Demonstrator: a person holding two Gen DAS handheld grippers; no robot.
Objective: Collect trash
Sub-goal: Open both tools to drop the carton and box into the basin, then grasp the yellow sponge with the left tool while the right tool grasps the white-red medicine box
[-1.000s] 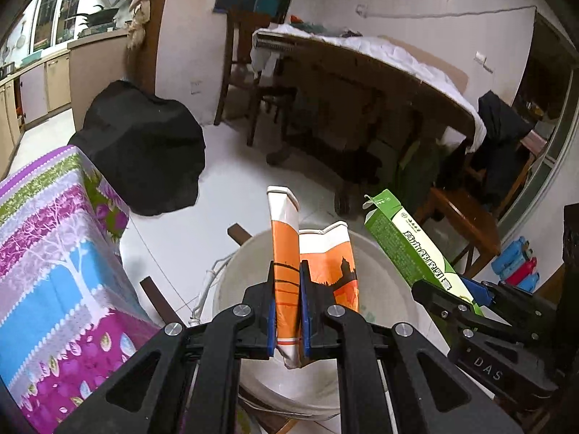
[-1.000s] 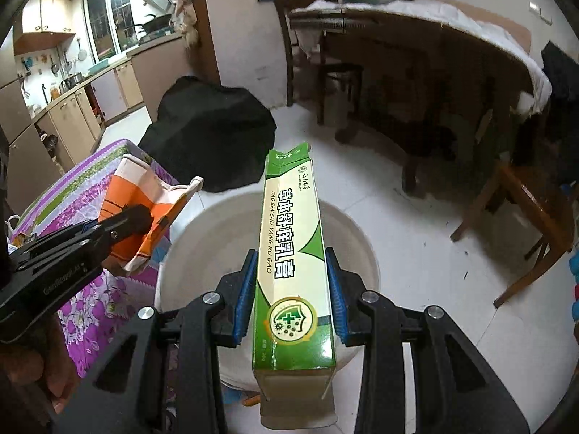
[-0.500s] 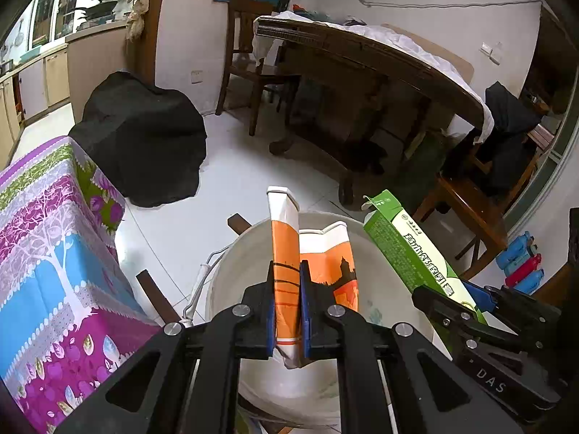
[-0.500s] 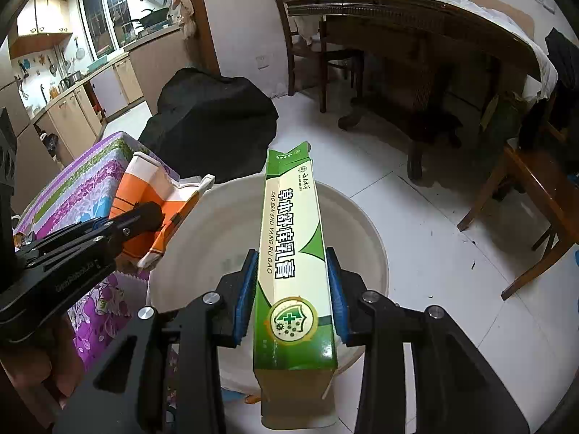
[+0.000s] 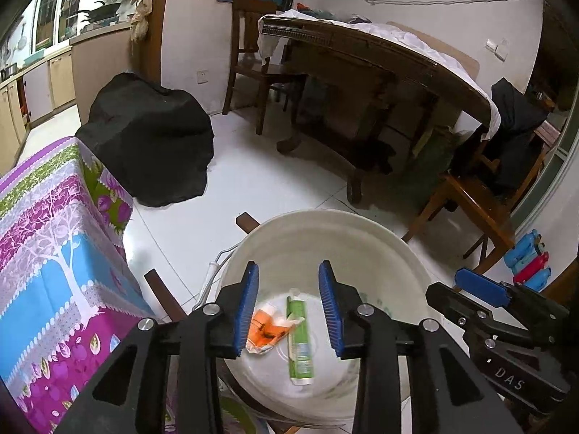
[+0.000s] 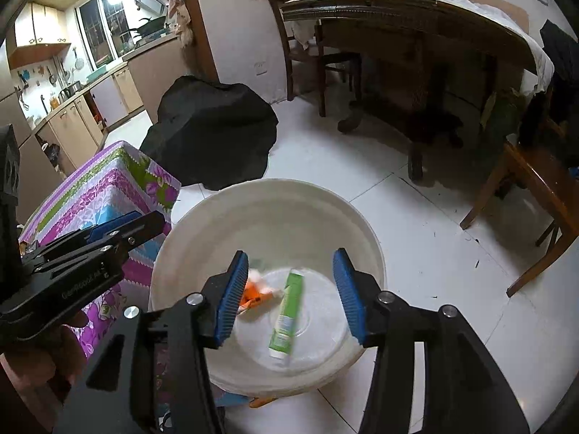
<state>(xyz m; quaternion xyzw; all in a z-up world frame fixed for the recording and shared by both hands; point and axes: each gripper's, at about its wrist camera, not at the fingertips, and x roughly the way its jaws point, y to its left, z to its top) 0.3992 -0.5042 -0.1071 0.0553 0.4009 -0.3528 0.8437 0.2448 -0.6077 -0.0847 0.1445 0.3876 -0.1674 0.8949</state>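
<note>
A white bucket (image 5: pixel 362 224) (image 6: pixel 275 195) stands on the floor below both grippers. An orange and white carton (image 5: pixel 266 332) (image 6: pixel 253 291) and a green box (image 5: pixel 299 340) (image 6: pixel 287 318) lie on its bottom. My left gripper (image 5: pixel 289 307) is open and empty above the bucket; it also shows in the right wrist view (image 6: pixel 123 226). My right gripper (image 6: pixel 291 294) is open and empty above the bucket; it also shows in the left wrist view (image 5: pixel 481 287).
A table with a purple, blue and green patterned cloth (image 5: pixel 50 253) (image 6: pixel 101 195) stands left of the bucket. A black covered heap (image 5: pixel 152 141) lies on the white floor. A dark wooden table (image 5: pixel 369 72) and chairs (image 5: pixel 474 199) stand behind.
Both grippers opened. The orange carton and the green box dropped from them into the bucket.
</note>
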